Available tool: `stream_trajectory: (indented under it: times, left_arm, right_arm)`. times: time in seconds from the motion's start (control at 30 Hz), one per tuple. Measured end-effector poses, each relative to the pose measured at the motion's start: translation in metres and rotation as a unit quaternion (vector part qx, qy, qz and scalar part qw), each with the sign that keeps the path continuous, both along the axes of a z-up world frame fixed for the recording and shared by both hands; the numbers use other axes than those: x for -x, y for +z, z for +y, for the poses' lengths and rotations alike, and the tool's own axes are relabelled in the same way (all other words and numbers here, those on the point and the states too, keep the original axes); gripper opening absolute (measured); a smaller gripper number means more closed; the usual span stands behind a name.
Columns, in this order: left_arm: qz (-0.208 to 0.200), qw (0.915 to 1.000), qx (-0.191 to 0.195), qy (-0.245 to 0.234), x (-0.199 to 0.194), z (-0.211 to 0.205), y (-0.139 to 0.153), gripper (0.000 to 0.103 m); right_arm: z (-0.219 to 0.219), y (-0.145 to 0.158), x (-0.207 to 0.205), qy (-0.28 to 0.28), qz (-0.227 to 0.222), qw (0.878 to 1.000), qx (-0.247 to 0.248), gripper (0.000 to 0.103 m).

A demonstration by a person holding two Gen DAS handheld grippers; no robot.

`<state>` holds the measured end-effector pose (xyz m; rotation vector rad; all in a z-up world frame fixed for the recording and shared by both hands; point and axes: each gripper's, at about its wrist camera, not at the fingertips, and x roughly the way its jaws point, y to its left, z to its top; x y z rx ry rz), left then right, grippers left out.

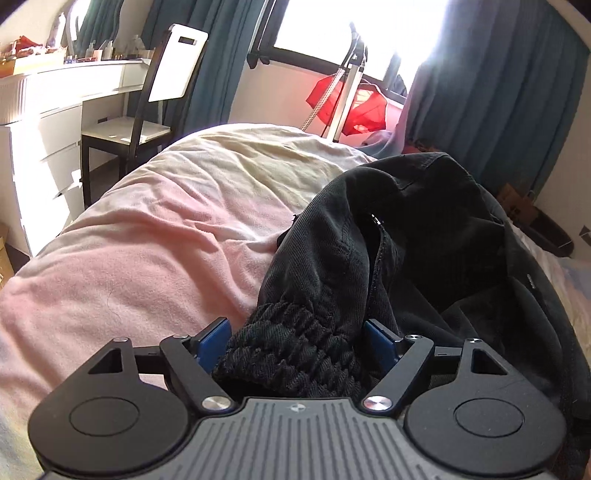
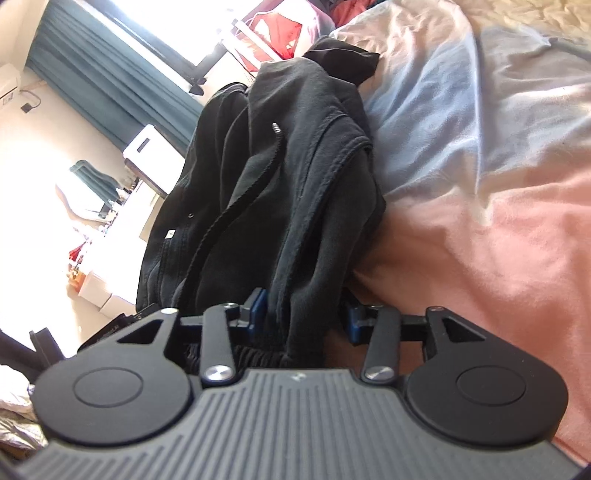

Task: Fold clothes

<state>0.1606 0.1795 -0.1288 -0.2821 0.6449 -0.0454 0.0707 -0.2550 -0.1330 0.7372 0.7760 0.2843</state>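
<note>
2 views take in a bed (image 1: 155, 236) spread with a pink fleece blanket, which fades to cream at the top centre of the left wrist view and shows a pale blue band at the upper right of the right wrist view. At the upper left of the left wrist view stands a white desk (image 1: 62, 92) with drawers and small bottles on top, and a dark-framed chair (image 1: 155, 96) with a white back is just beside it. Teal curtains (image 1: 491, 92) flank a bright window (image 1: 354, 26), and something red (image 1: 354, 103) hangs on a rack below it. No writing can be read; a small pale tag on the garment is too small to make out.

A black hoodie (image 2: 280, 177) lies crumpled on the blanket, its drawstring (image 2: 236, 199) trailing down the front and its zip partly apart. The left claw (image 1: 297, 343) stands spread with the ribbed cuff (image 1: 291, 350) bunched between its blue pads (image 1: 376, 339), which do not plainly press it. The right claw (image 2: 304, 314) is part-way apart with a hem fold between its pads; whether they pinch it I cannot tell.
</note>
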Motion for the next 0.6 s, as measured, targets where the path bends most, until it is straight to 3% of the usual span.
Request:
stream_trajectory:
  times: [0.1, 0.17, 0.23, 0.27, 0.4, 0.5, 0.6]
  left_arm:
    - [0.000, 0.9994, 0.028, 0.019, 0.001, 0.006, 0.001, 0.065]
    - [0.001, 0.9989, 0.039, 0.026, 0.000, 0.009, 0.002, 0.058]
    - [-0.003, 0.9990, 0.034, 0.028, 0.000, 0.008, 0.005, 0.041]
    - [-0.006, 0.9991, 0.030, 0.029, -0.001, 0.007, 0.008, 0.038]
    - [-0.032, 0.9971, 0.054, 0.042, -0.011, 0.010, 0.038, 0.019]
    - [-0.043, 0.9940, 0.088, 0.050, -0.030, 0.023, 0.069, 0.017]
    - [-0.052, 0.9949, 0.072, 0.048, -0.061, 0.045, 0.106, 0.017]
  right_arm:
    - [-0.002, -0.011, -0.005, 0.029, 0.017, 0.998, -0.057, 0.050]
    - [0.004, -0.015, -0.005, 0.052, 0.021, 0.997, -0.060, 0.048]
    - [0.010, -0.015, -0.005, 0.063, 0.014, 0.997, -0.040, 0.037]
    - [0.012, -0.015, -0.005, 0.064, 0.011, 0.997, -0.032, 0.024]
    - [0.014, -0.013, 0.002, 0.053, 0.008, 0.995, -0.090, 0.023]
    - [0.030, -0.005, 0.009, 0.046, -0.006, 0.989, -0.144, 0.022]
    - [0.066, 0.001, 0.012, 0.050, -0.013, 0.982, -0.181, 0.022]
